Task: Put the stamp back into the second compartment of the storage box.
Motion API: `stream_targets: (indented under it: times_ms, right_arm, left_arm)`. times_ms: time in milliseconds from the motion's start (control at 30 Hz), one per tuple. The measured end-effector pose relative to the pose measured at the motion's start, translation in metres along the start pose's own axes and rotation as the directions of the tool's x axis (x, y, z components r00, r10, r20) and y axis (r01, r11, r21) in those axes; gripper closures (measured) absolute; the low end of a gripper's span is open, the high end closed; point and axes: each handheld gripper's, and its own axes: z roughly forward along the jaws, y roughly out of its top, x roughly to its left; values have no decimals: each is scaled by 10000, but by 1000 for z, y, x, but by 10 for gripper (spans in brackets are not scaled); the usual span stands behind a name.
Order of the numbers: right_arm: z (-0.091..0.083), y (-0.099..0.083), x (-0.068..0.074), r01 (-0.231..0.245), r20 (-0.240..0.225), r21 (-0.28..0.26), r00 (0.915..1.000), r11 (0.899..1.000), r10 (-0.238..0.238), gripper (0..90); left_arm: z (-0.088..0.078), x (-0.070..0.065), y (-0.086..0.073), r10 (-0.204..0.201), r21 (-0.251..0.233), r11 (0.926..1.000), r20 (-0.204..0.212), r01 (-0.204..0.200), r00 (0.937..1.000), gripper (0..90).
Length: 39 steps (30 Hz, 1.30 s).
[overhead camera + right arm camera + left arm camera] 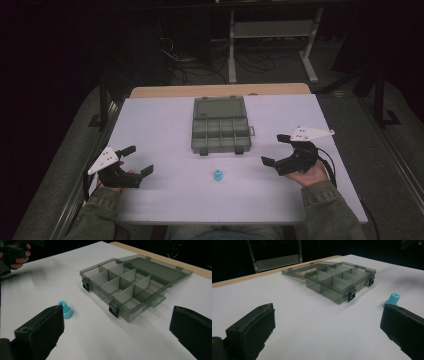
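The left gripper (134,160) has its jaws wide apart and holds nothing. The right gripper (275,148) is also spread wide and empty. Between them, a small blue piece (217,175) stands on the white table (165,125), near the open grey compartment box (220,125).

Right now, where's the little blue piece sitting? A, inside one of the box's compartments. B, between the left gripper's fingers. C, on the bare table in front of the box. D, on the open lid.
C: the blue piece stands on the white table, apart from the compartment box and on the person's side of it, with both grippers open and away from it.
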Motion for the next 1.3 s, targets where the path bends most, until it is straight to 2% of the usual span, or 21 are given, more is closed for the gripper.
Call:
stream_targets:
  times_ms: [167, 767, 900, 1067, 1300]
  right_arm:
    - [6, 2, 3, 166, -142, 193, 9998, 9997, -163, 0]
    - [18, 9, 11, 332, -479, 548, 9984, 9979, -306, 0]
    - [22, 9, 13, 526, -415, 602, 9979, 9968, -501, 0]
    - [27, 10, 15, 554, -527, 756, 9973, 9956, -515, 0]
    - [34, 13, 19, 677, -733, 770, 9954, 9947, -621, 0]
  left_arm:
    - [-1, 0, 0, 58, 29, 10000, -9, -58, 10000, 0]
    - [-1, 1, 0, 124, 116, 9999, 13, -124, 9999, 0]
    - [-1, 1, 0, 139, 149, 9998, 27, -139, 9999, 0]
    - [-1, 1, 0, 157, 152, 9998, 26, -157, 9999, 0]
    - [-1, 1, 0, 205, 126, 9997, 19, -205, 9998, 0]
